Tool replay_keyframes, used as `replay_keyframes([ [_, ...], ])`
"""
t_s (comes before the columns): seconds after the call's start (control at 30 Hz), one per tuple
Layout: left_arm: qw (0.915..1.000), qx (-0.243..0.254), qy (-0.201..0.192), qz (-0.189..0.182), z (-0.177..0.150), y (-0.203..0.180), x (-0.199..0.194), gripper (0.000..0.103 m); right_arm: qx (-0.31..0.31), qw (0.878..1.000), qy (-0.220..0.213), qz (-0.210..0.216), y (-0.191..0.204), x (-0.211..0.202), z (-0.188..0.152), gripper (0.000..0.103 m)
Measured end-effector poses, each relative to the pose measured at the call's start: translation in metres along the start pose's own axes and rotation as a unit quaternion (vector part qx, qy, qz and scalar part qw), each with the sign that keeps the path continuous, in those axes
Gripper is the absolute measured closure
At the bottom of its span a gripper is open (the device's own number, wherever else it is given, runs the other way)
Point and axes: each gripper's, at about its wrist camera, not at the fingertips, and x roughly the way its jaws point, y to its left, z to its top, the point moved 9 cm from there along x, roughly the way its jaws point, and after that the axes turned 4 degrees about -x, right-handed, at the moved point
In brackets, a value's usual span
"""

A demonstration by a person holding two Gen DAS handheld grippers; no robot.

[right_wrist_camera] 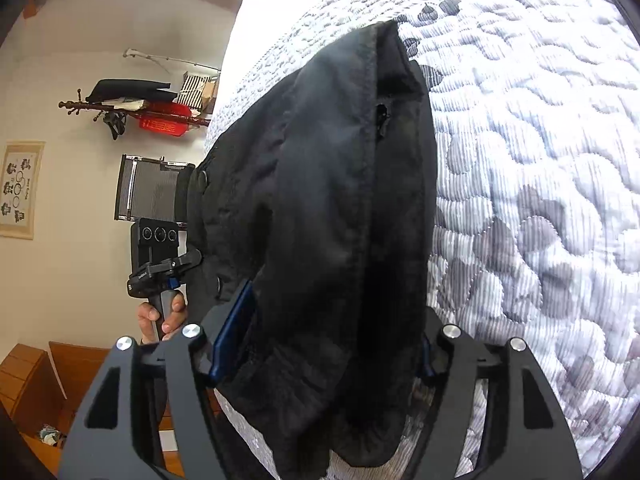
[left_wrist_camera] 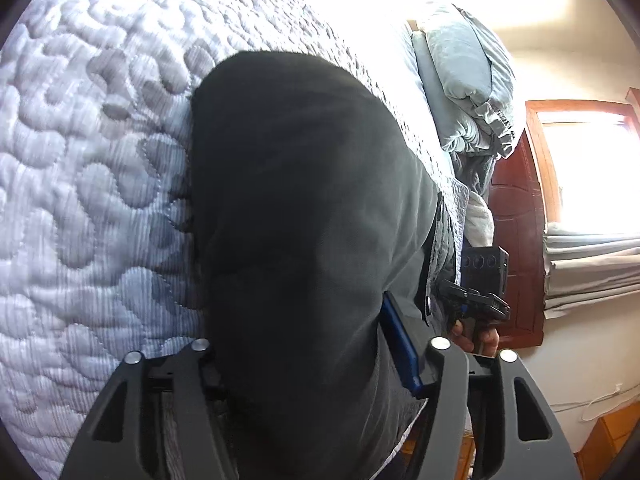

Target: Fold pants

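Observation:
Dark grey pants (left_wrist_camera: 300,180) lie in a folded bundle on a white quilted bed cover (left_wrist_camera: 80,160). My left gripper (left_wrist_camera: 304,352) straddles the near end of the bundle. Its jaws stand wide, the blue right pad (left_wrist_camera: 400,344) sits beside the cloth, and the left pad is hidden under it. In the right wrist view the pants (right_wrist_camera: 340,180) show a seam and a zip opening. My right gripper (right_wrist_camera: 328,344) is also spread around their near end, blue pads at either side, not pinching. A hand (right_wrist_camera: 160,316) holds the left gripper's handle beyond the pants.
A pale blue pillow (left_wrist_camera: 468,80) lies at the bed's far end, with a red-brown wooden door (left_wrist_camera: 516,220) and a bunched curtain (left_wrist_camera: 592,264) beyond. On the other side are a wall rack (right_wrist_camera: 136,108), a heater (right_wrist_camera: 152,192) and wooden furniture (right_wrist_camera: 32,380).

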Motion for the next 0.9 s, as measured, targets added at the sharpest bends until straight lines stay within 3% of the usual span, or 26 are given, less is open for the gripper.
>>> replay_keyframes([
  [0.07,0.9995,-0.008,-0.032,0.005,0.003,0.001,-0.016,0.033,-0.003,1.0,-0.011,-0.015,0.002,-0.011,-0.001,0.033],
  [0.17,0.9969,0.005,-0.065,0.043,0.001,0.003,-0.032,0.03,-0.013,0.999,-0.032,-0.038,0.002,-0.033,-0.005,0.033],
  [0.3,0.9936,0.006,-0.076,0.083,-0.007,0.014,-0.035,0.028,-0.012,0.996,-0.057,-0.064,-0.011,-0.051,-0.014,0.033],
  [0.43,0.9937,-0.011,-0.079,0.079,-0.011,0.027,-0.03,0.025,-0.015,0.993,-0.049,-0.11,-0.037,-0.043,-0.029,0.031],
  [0.6,0.9931,-0.024,-0.094,0.066,-0.013,0.024,-0.044,0.024,0.011,0.993,-0.084,-0.088,-0.039,-0.054,-0.037,0.029],
  [0.63,0.9923,-0.02,-0.105,0.063,-0.014,0.02,-0.051,0.019,0.014,0.992,-0.096,-0.085,-0.035,-0.06,-0.038,0.029],
  [0.73,0.9855,-0.007,-0.141,0.093,-0.018,0.015,-0.074,0.011,0.028,0.988,-0.123,-0.083,-0.029,-0.079,-0.043,0.023],
  [0.8,0.9812,0.006,-0.155,0.115,-0.026,0.011,-0.085,0.01,0.021,0.984,-0.137,-0.108,-0.022,-0.089,-0.05,0.015],
  [0.9,0.9692,0.035,-0.18,0.165,-0.046,0.003,-0.104,0.004,0.003,0.97,-0.145,-0.193,-0.01,-0.094,-0.062,0.012],
])
